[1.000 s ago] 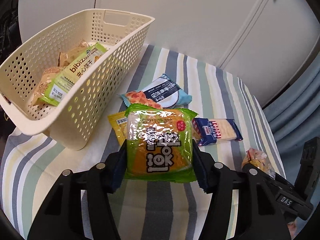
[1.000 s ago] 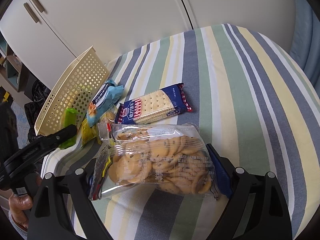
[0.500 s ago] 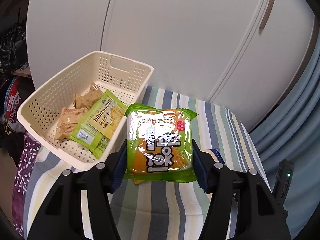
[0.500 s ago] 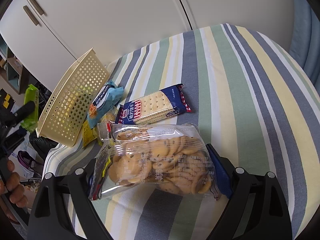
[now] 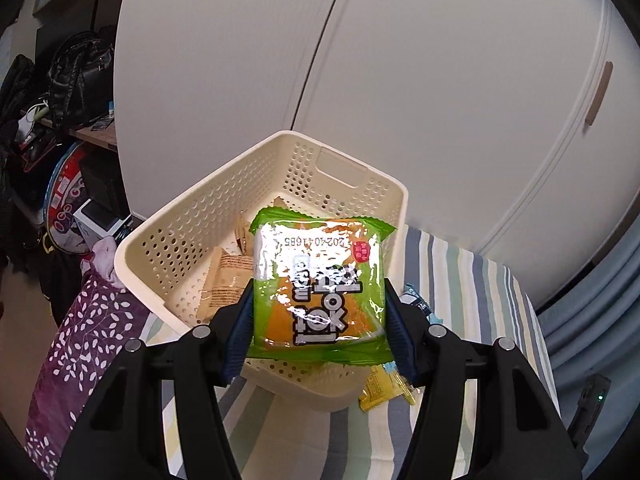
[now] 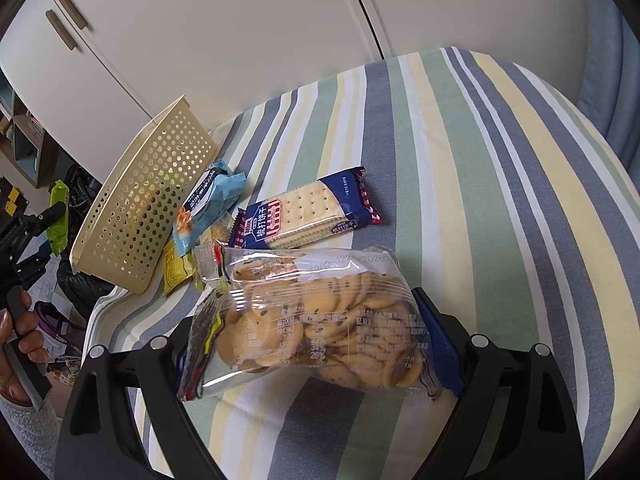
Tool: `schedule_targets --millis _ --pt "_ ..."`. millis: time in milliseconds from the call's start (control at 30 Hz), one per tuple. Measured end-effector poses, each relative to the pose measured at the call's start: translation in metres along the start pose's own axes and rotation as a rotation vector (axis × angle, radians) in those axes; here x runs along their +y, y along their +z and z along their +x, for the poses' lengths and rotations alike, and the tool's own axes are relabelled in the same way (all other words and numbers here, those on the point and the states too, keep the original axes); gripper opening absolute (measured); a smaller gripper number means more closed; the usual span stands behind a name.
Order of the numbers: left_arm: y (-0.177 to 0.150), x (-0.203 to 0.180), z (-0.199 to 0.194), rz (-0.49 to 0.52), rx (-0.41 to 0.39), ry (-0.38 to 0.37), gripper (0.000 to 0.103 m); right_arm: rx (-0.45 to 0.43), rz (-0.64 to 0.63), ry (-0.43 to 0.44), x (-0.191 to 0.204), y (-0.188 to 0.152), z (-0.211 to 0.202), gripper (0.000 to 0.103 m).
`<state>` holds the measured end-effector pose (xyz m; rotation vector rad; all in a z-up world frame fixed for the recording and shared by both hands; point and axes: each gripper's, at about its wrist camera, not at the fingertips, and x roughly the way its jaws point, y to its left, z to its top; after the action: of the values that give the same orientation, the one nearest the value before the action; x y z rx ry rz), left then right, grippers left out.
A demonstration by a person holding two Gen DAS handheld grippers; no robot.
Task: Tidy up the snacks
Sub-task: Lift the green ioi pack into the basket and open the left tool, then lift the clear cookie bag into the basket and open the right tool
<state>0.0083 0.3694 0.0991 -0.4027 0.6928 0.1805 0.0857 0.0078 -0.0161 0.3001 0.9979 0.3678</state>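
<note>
Left gripper [image 5: 318, 316] clamped on green snack pack [image 5: 320, 280], held at centre of the left wrist frame, raised over the near rim of cream basket [image 5: 256, 192]. Right gripper [image 6: 316, 340] clamped on clear cookie bag [image 6: 316, 320], low centre of the right wrist frame, over striped surface [image 6: 460, 168].

Risks noted:
1. Glossy film held by its side edges only; slip likely if grip eases before the pack clears the rim.
2. Early release: pack could land on the rim, or on yellow packet [image 5: 384, 394] just outside the basket wall at lower centre.
3. Cookie bag soft and brittle-filled; hard squeeze could crack contents.
4. Basket set near the surface's edge at lower left; a downward knock could tip it off.

Room: basket interior open at upper centre, with tan wafer packs [image 5: 224, 280] at left. Cracker pack [image 6: 308, 214] and blue packet [image 6: 208, 200] crowded beside the basket wall, mid-left. Wide bare surface to the right.
</note>
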Motion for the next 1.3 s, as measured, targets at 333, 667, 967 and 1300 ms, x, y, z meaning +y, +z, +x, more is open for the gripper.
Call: schedule_targets --millis 333,667,967,1300 --pt "-0.002 0.023 0.005 -0.073 -0.038 0.0 0.1 0.0 -0.005 -0.015 0.003 -0.001 0.0 0.088" --pt "-0.016 0.034 -0.013 -0.082 -0.191 0.137 0.1 -0.003 0.002 -0.026 0.005 -0.002 0.0 0.088" --pt "-0.026 0.032 -0.026 -0.021 -0.306 0.231 0.1 -0.024 0.025 -0.003 0.001 -0.003 -0.005 0.088" --pt "-0.033 0.037 -0.033 -0.041 -0.311 0.203 0.1 -0.049 0.0 -0.071 0.009 0.0 -0.008 0.088"
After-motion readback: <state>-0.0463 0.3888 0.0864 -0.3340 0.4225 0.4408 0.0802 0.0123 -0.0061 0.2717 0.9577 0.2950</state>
